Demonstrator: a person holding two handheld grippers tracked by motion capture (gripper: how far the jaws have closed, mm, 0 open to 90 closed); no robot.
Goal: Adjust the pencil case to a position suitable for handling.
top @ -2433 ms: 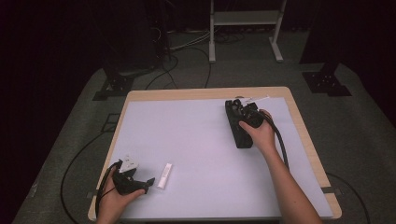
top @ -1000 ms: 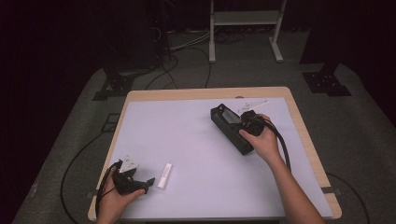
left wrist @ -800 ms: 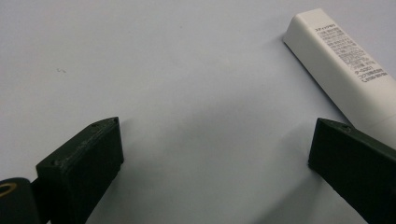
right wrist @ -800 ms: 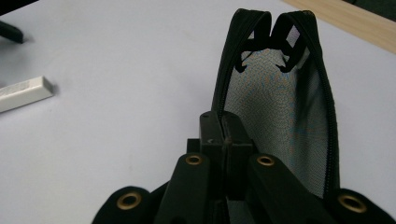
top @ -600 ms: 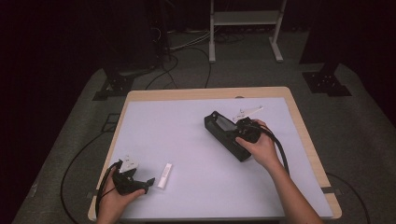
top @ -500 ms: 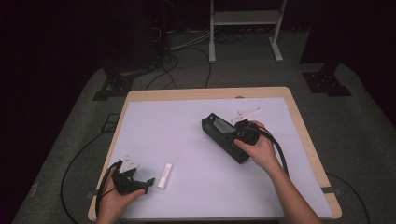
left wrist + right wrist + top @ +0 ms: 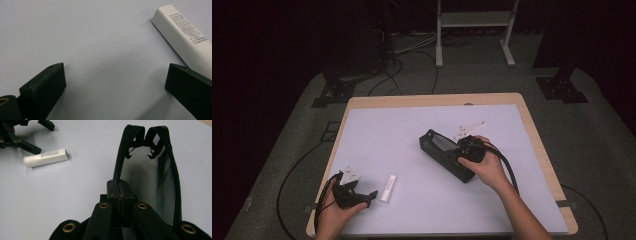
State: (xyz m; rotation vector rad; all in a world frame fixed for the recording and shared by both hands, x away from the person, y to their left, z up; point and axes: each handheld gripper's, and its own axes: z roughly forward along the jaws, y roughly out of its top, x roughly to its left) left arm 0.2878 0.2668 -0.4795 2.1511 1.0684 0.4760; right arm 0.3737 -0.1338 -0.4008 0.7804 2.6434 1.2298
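Your right gripper [image 7: 466, 148] has its jaws pressed together on the edge of the black mesh pouch [image 7: 444, 155]. In the right gripper view they pinch the zipper side of the pouch [image 7: 150, 182], and its mouth gapes open. The pouch lies on the white table [image 7: 412, 130], well away from the white tube [image 7: 388, 188], up and to the right of it in the high view.

Your left gripper [image 7: 362, 196] sits just left of the tube. Its jaws are spread wide with bare table between them. In the left gripper view the tube [image 7: 182, 35] lies close by the right jaw.
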